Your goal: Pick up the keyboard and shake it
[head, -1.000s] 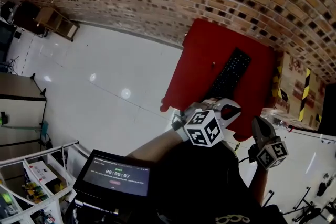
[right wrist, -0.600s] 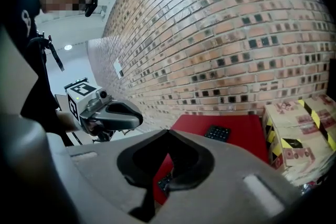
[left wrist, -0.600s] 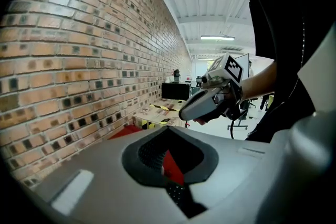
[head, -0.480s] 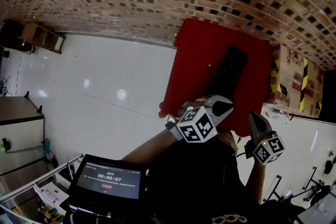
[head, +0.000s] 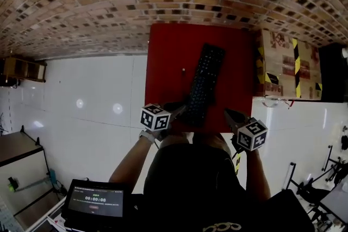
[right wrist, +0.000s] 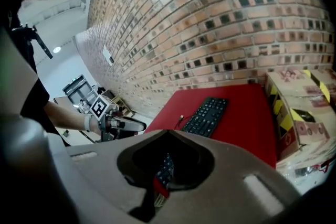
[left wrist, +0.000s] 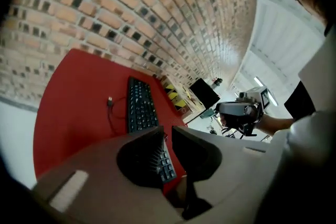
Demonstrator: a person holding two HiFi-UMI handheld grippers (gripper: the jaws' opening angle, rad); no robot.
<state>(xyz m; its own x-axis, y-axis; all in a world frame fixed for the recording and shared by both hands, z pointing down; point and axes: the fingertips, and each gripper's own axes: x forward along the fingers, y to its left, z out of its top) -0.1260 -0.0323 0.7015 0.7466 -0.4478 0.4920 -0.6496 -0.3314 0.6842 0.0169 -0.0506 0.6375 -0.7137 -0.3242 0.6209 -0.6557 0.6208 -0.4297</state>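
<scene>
A black keyboard [head: 203, 86] lies flat on the red counter [head: 166, 62], slanting from near to far. The left hand-held gripper [head: 182, 110] is just beside the keyboard's near end. Its jaws are opening a little and pinch nothing. The right hand-held gripper [head: 228, 114] hangs by the counter's near edge, pressed together and empty. A cardboard box [head: 283, 65] sits to the right.

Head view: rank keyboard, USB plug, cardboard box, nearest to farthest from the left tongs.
From the left tongs, jaws opening, the keyboard's near end showing in their gap:
1. Keyboard: its near end is right at the tips, mid-surface.
2. USB plug: farther up the red surface, left of the keyboard.
3. Cardboard box: beyond the surface's right edge.
</scene>
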